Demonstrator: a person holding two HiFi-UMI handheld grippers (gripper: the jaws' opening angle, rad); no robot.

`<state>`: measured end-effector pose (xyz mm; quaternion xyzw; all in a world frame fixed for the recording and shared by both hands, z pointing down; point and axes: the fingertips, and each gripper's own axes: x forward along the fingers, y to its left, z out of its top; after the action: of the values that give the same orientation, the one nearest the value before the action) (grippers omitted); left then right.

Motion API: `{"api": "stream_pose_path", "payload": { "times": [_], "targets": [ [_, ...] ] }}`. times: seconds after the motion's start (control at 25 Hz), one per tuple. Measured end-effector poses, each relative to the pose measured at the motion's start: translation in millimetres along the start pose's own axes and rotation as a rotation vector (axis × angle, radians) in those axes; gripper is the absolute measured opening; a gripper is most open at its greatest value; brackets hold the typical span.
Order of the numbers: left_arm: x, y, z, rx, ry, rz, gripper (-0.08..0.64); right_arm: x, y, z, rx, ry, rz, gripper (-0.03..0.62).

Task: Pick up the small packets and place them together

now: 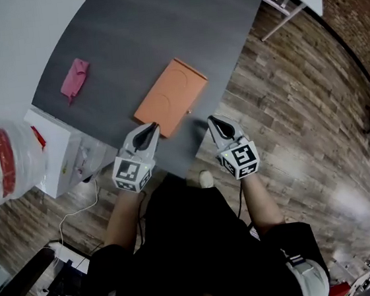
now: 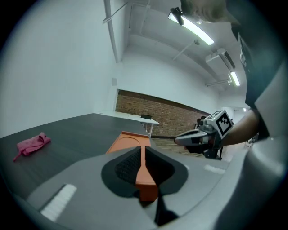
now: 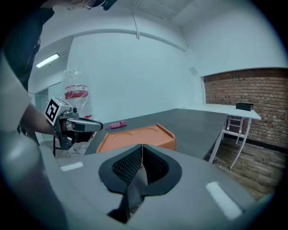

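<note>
Dark grey table [image 1: 157, 21], viewed from its near corner; a pink packet [image 1: 74, 79] is lying by itself near the table's left edge, well apart from the orange tray [image 1: 171, 94] sitting toward the near corner. The left gripper [image 1: 150, 128] is hovering at the tray's near end, its jaws standing a crack apart, with only the tray showing through the slit; the right gripper [image 1: 213, 120] is hanging at the table's edge, right of the tray, its jaws pressed together, pinching nothing.
</note>
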<state>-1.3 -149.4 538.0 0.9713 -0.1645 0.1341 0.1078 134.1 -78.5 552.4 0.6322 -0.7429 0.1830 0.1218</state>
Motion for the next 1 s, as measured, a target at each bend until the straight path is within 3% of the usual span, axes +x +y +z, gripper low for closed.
{"api": "stream_pose_path", "payload": {
  "times": [0.2,0.36,0.56,1.0],
  "targets": [
    [9.0,8.0,-5.7,0.026,0.042,-0.036,0.060,23.4,6.6,-18.2,-0.039,0.088,0.006,0.035],
    [14.6,32.2,0.0,0.048,0.039,0.002,0.086,40.6,9.7,-33.2,-0.054,0.154,-0.004,0.067],
    [30.9,61.3,-10.6,0.057,0.115,0.038,0.203,57.8,11.2,-52.1,-0.080,0.244,-0.021,0.119],
    [50.9,73.4,-25.5,0.001,0.206,0.047,0.212,74.7,12.9,-67.3,-0.129,0.309,0.002,0.138]
  ]
}}
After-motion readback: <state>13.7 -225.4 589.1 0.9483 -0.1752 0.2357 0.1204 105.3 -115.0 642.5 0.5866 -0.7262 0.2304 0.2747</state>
